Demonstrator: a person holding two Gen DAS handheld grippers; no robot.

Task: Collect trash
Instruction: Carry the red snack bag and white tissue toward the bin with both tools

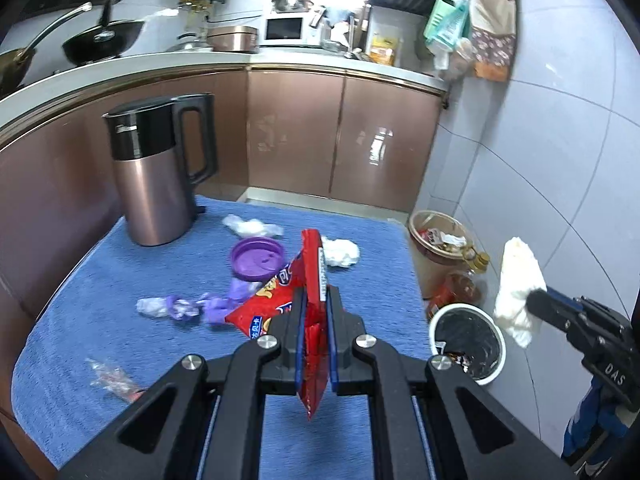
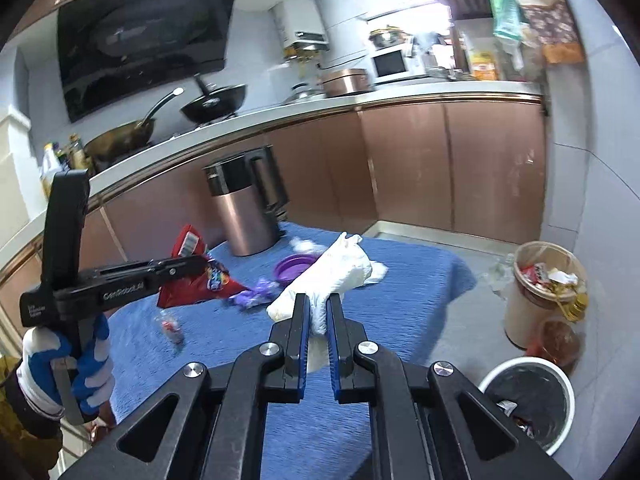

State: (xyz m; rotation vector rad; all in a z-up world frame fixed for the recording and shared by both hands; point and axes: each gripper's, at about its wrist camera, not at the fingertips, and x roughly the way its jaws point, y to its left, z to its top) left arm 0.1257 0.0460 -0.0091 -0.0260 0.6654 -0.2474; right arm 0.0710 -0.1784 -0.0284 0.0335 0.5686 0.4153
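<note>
My left gripper point(image 1: 316, 300) is shut on a red snack bag point(image 1: 310, 276), held above the blue towel-covered table point(image 1: 120, 300). My right gripper point(image 2: 319, 307) is shut on a crumpled white tissue wad point(image 2: 332, 270), also lifted; in the left wrist view that wad point(image 1: 516, 284) hangs to the right, above the white bin with a black liner point(image 1: 468, 340). The bin also shows in the right wrist view point(image 2: 528, 400). On the table lie white tissue scraps point(image 1: 340, 252), purple wrappers point(image 1: 216, 304), a clear wrapper point(image 1: 112, 380) and a purple lid point(image 1: 256, 258).
A copper kettle point(image 1: 156, 172) stands at the table's far left. A beige bucket full of rubbish point(image 1: 436, 248) and oil bottles point(image 1: 472, 268) stand on the floor by the bin. Copper cabinets point(image 1: 340, 136) and the tiled wall point(image 1: 560, 160) close in behind and right.
</note>
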